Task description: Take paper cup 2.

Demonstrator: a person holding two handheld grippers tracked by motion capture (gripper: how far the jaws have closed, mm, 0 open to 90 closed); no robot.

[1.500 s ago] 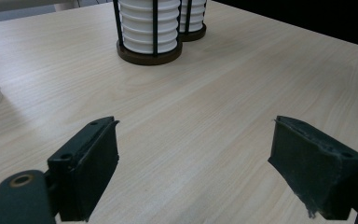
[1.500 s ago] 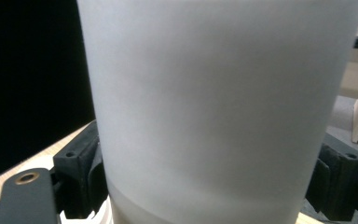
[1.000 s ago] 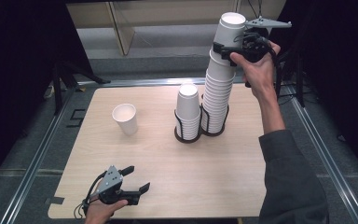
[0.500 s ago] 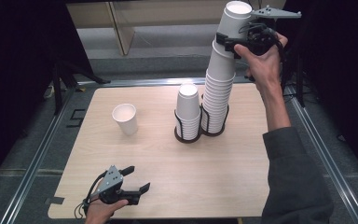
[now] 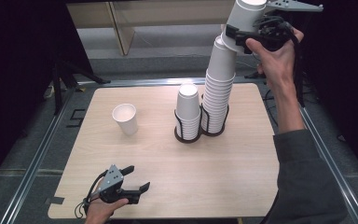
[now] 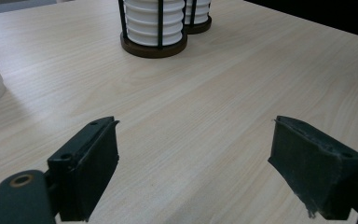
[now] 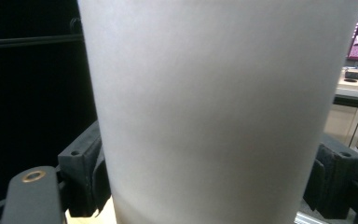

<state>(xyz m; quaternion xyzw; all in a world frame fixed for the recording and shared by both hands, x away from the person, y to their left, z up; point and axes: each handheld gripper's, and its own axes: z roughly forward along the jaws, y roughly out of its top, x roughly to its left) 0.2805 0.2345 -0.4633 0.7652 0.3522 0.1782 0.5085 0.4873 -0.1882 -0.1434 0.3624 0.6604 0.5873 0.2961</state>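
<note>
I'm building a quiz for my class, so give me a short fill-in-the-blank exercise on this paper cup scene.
1. The right gripper is shut on a white paper ____.
2. The held cup is at the top of the ____ stack.
3. The left gripper has its jaws ____.
4. The single cup on the table stands to the ____ of the holders in the high view.

Missing words: cup; taller; open; left

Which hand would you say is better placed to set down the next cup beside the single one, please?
Right, probably. The right gripper already clamps the top cup of the tall stack, while the left gripper rests open and empty near the table's front edge.
</note>
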